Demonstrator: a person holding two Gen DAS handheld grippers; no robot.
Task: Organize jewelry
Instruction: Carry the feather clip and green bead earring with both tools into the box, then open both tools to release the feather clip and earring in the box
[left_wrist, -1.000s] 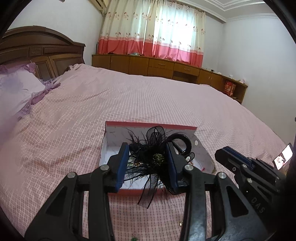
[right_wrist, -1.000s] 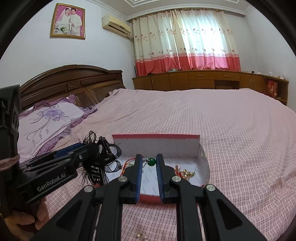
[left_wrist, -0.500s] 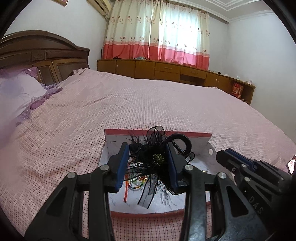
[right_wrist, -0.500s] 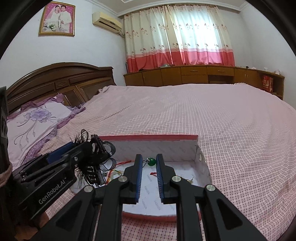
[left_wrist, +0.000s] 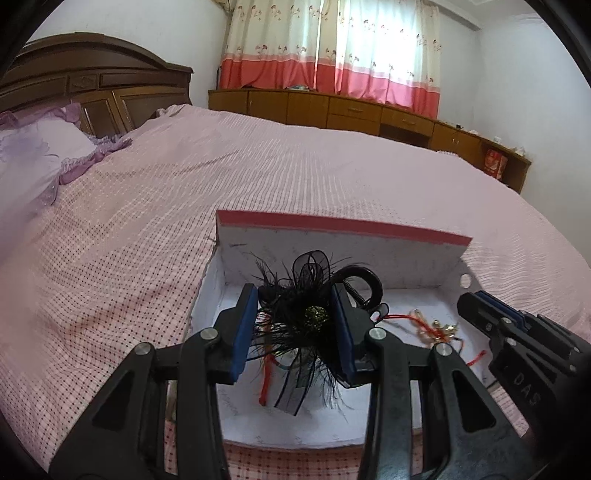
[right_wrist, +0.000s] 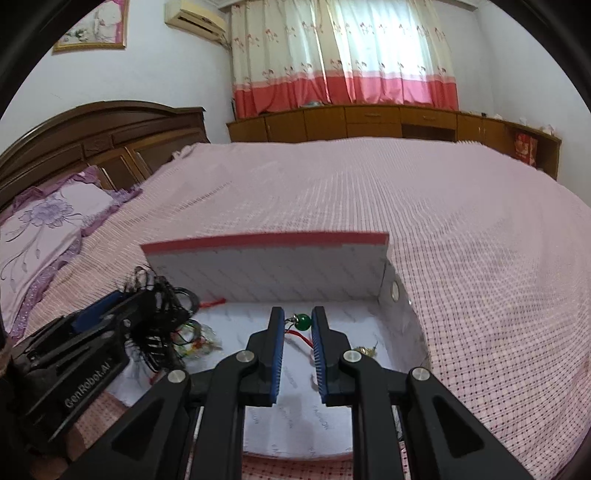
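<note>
The left tongs are clamped on a black feather clip, held over the open box at lower centre of the left view. The right tongs pinch a red cord with a green bead over the box floor. The box's far wall stands upright; its near edge is low. Gold trinkets and cords lie inside. Bare pink bed surrounds the box.
</note>
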